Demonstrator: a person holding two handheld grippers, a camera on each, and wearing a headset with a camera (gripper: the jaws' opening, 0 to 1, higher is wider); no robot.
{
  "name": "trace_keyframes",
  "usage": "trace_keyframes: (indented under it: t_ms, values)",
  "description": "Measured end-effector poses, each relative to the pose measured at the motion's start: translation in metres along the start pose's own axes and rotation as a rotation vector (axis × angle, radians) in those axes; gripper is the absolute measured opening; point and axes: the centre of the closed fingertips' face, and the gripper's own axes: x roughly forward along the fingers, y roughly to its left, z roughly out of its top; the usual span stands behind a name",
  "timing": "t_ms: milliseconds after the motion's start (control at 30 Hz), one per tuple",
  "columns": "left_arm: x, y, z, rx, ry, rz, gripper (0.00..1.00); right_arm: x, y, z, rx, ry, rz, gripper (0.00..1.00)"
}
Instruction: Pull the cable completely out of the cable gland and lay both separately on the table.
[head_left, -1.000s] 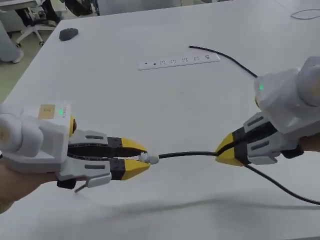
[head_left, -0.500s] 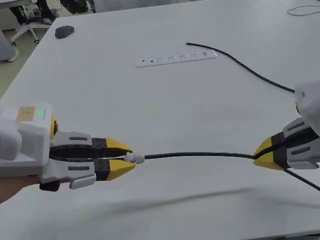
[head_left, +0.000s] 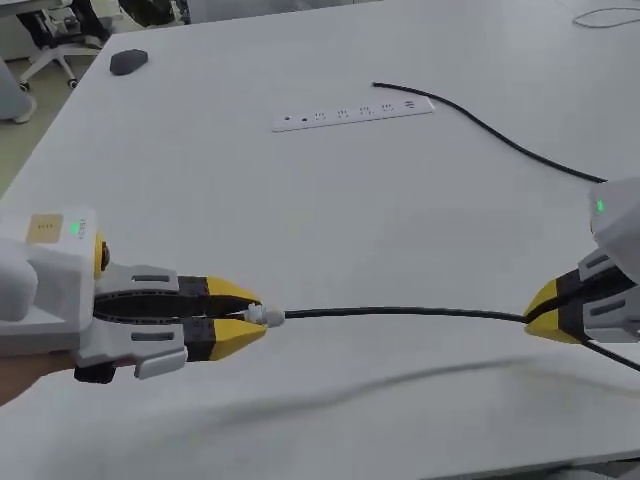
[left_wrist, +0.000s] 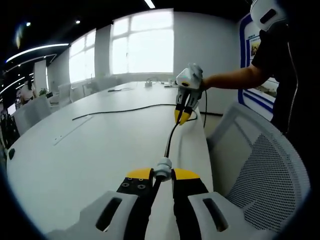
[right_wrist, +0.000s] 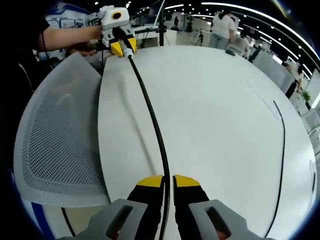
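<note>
head view: left gripper (head_left: 250, 318) low left over the white table (head_left: 300, 210), jaws clamped on the small white cable gland (head_left: 266, 316), which sticks out just past the yellow tips. black cable (head_left: 400, 313) runs from the gland straight across, just above the table, to the right gripper (head_left: 536, 320) at the right edge, jaws pinched shut on the cable. gland is on the cable's end, at the left tips. power strip (head_left: 352, 114) and dark mouse (head_left: 128, 62) lie far back on the table, well apart from both grippers.

left gripper view: gland (left_wrist: 162, 167) held between the two yellow tips, cable (left_wrist: 170, 137) leading up and away to the right gripper (left_wrist: 183, 116), held by a hand. mesh chair (left_wrist: 260, 170) on the right.

right gripper view: cable (right_wrist: 150, 115) passes between the closed jaws of the right gripper (right_wrist: 167, 181) and stretches to the left gripper (right_wrist: 122, 49) at the top. mesh chair (right_wrist: 55, 130) on the left.
</note>
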Motion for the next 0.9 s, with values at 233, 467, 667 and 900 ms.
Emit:
trace_keyframes:
  t_ms: [233,467,667,900]
  values:
    - [0.0,-0.004,-0.002,-0.021,-0.008,-0.004,0.15,-0.006,0.023,0.085,-0.007,-0.196,0.077,0.16]
    - [0.001,-0.009,0.006,0.004,-0.008,-0.012,0.15,0.016,0.066,0.162,-0.115,-0.311,0.186,0.14]
    - [0.0,-0.012,0.011,0.012,-0.023,-0.007,0.15,0.036,0.084,0.19,-0.164,-0.326,0.237,0.1]
    - [-0.002,-0.015,0.011,0.021,-0.021,-0.005,0.15,0.044,0.087,0.193,-0.215,-0.303,0.251,0.04]
